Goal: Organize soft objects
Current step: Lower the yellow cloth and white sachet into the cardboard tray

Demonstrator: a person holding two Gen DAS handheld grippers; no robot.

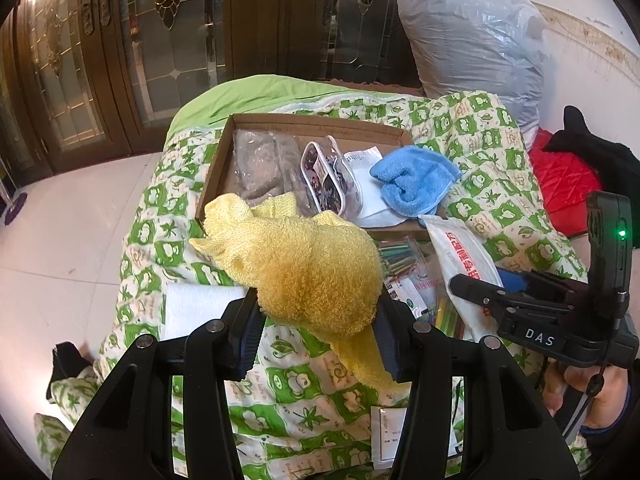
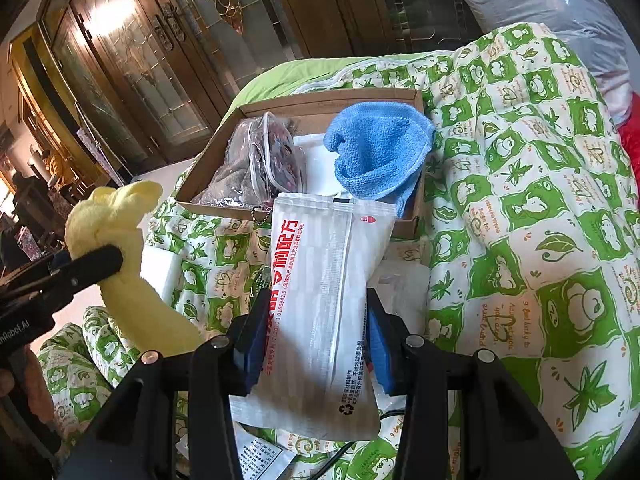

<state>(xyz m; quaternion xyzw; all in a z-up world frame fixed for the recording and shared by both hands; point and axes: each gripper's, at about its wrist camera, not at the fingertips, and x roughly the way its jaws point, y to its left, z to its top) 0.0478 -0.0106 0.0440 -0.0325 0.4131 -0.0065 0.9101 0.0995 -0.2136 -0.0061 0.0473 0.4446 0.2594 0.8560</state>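
My left gripper [image 1: 316, 320] is shut on a bunched yellow towel [image 1: 296, 264], held up over the bed, just short of the cardboard box [image 1: 316, 122]. From the right wrist view the yellow towel [image 2: 120, 248] hangs at the left in the left gripper [image 2: 92, 266]. My right gripper [image 2: 316, 340] is shut on a white packet with red print [image 2: 320, 280], lifted in front of the box [image 2: 332, 100]. Inside the box lie a blue cloth [image 1: 412, 180] [image 2: 376, 152], a clear patterned pouch [image 1: 328, 176] [image 2: 276, 156] and a grey bagged item [image 1: 256, 164].
A green-and-white patterned quilt [image 2: 540, 200] covers the bed. Small packets and coloured sticks [image 1: 404, 256] lie on it beside a white folded item [image 1: 200, 308]. A big plastic bag [image 1: 472, 36] and a red garment [image 1: 560, 176] sit far right. Tiled floor [image 1: 60, 240] and wooden glass doors [image 1: 120, 40] lie left.
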